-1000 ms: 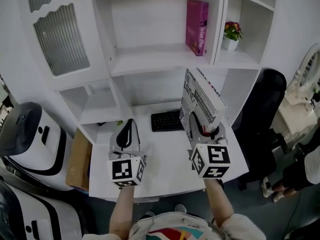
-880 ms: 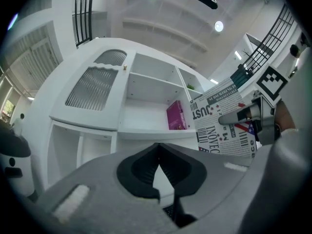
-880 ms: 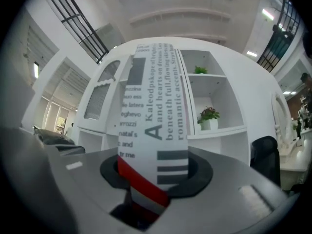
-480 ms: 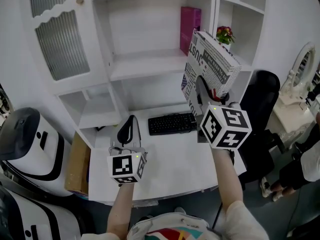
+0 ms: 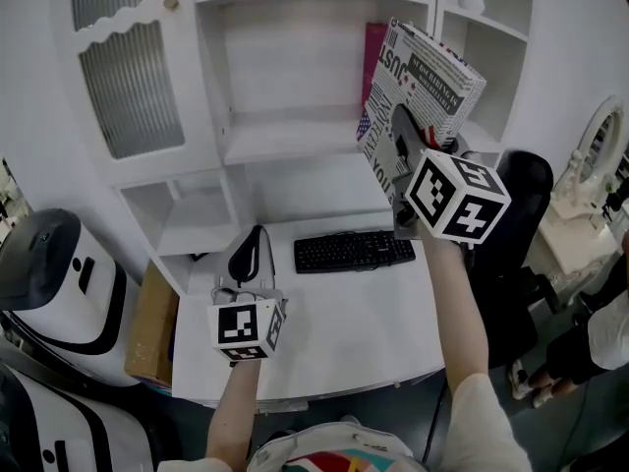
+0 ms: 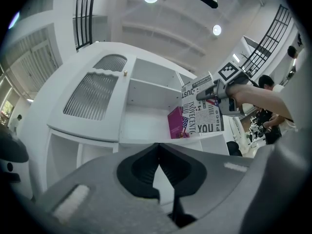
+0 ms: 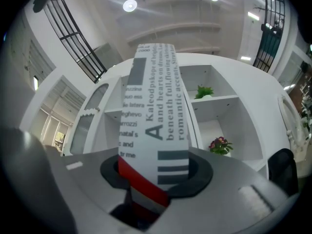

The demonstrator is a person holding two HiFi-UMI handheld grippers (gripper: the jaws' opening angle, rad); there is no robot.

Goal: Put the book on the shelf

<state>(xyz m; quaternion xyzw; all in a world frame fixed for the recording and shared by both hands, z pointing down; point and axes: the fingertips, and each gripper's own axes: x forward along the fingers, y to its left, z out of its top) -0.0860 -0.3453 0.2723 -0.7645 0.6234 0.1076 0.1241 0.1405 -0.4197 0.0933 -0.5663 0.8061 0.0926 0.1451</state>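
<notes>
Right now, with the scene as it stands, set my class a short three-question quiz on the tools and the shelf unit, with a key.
1. True or false: the right tool is clamped on the newsprint-covered book.
2. What lies on the white desk? A. a black keyboard. B. a laptop. C. a mug.
3. Short answer: what colour is the upright book on the shelf?
Key: 1 true; 2 A; 3 pink.
</notes>
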